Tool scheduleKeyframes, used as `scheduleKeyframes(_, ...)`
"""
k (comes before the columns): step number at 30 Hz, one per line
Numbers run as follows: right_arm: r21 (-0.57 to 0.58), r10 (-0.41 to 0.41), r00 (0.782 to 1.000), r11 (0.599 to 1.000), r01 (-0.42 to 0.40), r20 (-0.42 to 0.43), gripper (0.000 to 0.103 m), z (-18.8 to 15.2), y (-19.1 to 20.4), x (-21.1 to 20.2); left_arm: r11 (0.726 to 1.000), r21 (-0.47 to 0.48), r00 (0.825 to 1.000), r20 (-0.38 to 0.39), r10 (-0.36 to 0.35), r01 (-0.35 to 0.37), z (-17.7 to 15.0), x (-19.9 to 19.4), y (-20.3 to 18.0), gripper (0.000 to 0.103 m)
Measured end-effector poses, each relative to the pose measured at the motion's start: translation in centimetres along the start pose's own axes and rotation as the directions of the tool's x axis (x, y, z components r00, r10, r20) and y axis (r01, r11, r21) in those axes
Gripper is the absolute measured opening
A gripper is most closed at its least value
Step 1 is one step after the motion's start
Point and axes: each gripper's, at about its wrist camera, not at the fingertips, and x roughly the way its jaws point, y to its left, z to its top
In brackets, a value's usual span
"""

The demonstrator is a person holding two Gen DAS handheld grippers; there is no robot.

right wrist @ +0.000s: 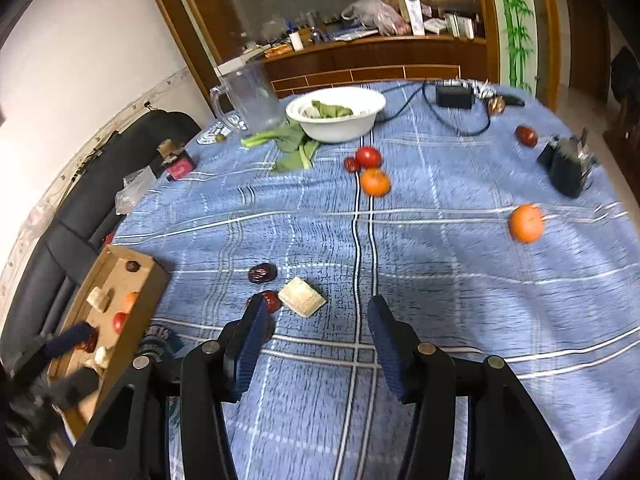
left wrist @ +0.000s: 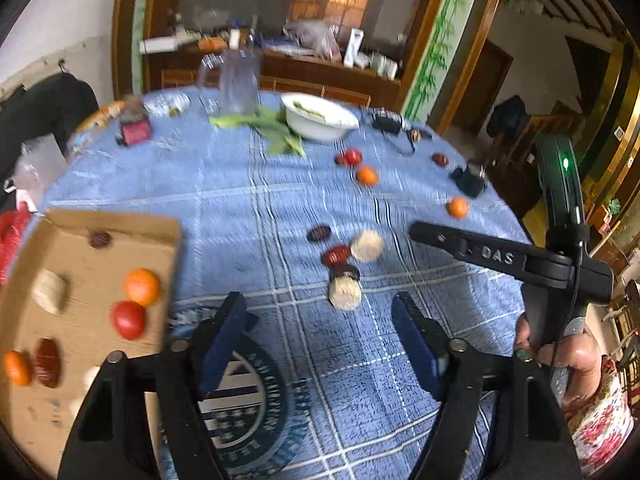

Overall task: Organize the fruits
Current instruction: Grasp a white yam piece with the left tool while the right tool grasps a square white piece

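A cardboard tray (left wrist: 24, 412) at the table's left holds an orange (left wrist: 141, 286), a tomato (left wrist: 128, 319), red dates and pale snack blocks. It also shows in the right wrist view (right wrist: 154, 276). My left gripper (left wrist: 320, 312) is open and empty over the blue cloth beside the tray. My right gripper (right wrist: 316, 316) is open and empty, just short of a pale block (right wrist: 302, 296) and a red date (right wrist: 270, 300). A dark date (right wrist: 262, 273), two oranges (right wrist: 375, 182) (right wrist: 526, 223) and a tomato (right wrist: 368, 157) lie farther out.
A white bowl of greens (right wrist: 340, 128), loose leaves (right wrist: 292, 148), a clear pitcher (right wrist: 248, 96), a black adapter with cable (right wrist: 454, 96) and a dark clip (right wrist: 566, 166) sit at the far side. The right gripper's body (left wrist: 500, 258) shows in the left wrist view. A dark chair (right wrist: 76, 208) stands left.
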Motion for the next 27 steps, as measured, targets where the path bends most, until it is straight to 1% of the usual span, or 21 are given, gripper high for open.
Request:
scheduleKeyframes(5,-0.02,0.015,1.0,1.0,-0.015,0.002,0.056,-0.1,0.0,2.3,1.0,0.012,0.998,-0.054,-0.013,0.014,-0.4,4.2,-1.1,0.072)
scheduleKeyframes(8,-0.059,0.021,1.0,0.998,-0.021,-0.008,0.056,-0.2,0.3,3.7,0.999,0.03,0.998,-0.069,-0.007,0.009,-0.4,6.2,-1.8,0.072)
scheduleKeyframes(10,-0.075,0.019,1.0,0.997,-0.02,-0.014,0.056,-0.3,0.2,4.2,0.999,0.041,0.998,-0.07,-0.004,0.007,-0.4,7.0,-2.1,0.069)
scheduleKeyframes(12,-0.082,0.019,1.0,0.996,-0.02,-0.016,0.056,-0.4,0.2,4.5,0.999,0.05,0.997,-0.079,-0.006,0.01,-0.4,7.9,-2.2,0.061)
scheduleKeyframes(13,-0.08,0.023,1.0,0.996,-0.025,-0.021,0.056,-0.3,0.1,4.8,0.999,0.051,0.996,-0.084,-0.01,0.015,-0.4,8.2,-2.2,0.059)
scheduleKeyframes(15,-0.07,0.035,0.999,0.997,-0.037,-0.032,0.056,-0.3,-0.1,5.2,0.999,0.051,0.996,-0.093,-0.014,0.019,-0.2,8.7,-2.2,0.051)
scheduleKeyframes(19,-0.07,0.044,0.998,0.996,-0.047,-0.035,0.056,-0.1,0.1,5.6,0.999,0.034,0.995,-0.093,-0.035,0.038,0.0,9.3,-1.7,0.05)
scheduleKeyframes(23,-0.074,0.046,0.998,0.996,-0.049,-0.045,0.056,-0.3,0.3,6.1,0.998,0.042,0.996,-0.077,-0.047,0.05,0.0,9.5,-1.6,0.05)
scheduleKeyframes(25,-0.077,0.054,0.997,0.995,-0.058,-0.053,0.048,-0.5,0.4,6.3,0.998,0.045,0.996,-0.071,-0.048,0.052,0.0,9.5,-1.7,0.05)
scheduleKeyframes(26,-0.076,0.065,0.996,0.995,-0.069,-0.061,0.04,-0.5,0.5,6.4,0.997,0.047,0.996,-0.07,-0.05,0.053,0.0,9.5,-1.7,0.05)
scheduleKeyframes(27,-0.076,0.063,0.996,0.995,-0.068,-0.06,0.038,-0.6,0.6,6.4,0.997,0.047,0.996,-0.068,-0.055,0.058,0.0,9.5,-1.6,0.05)
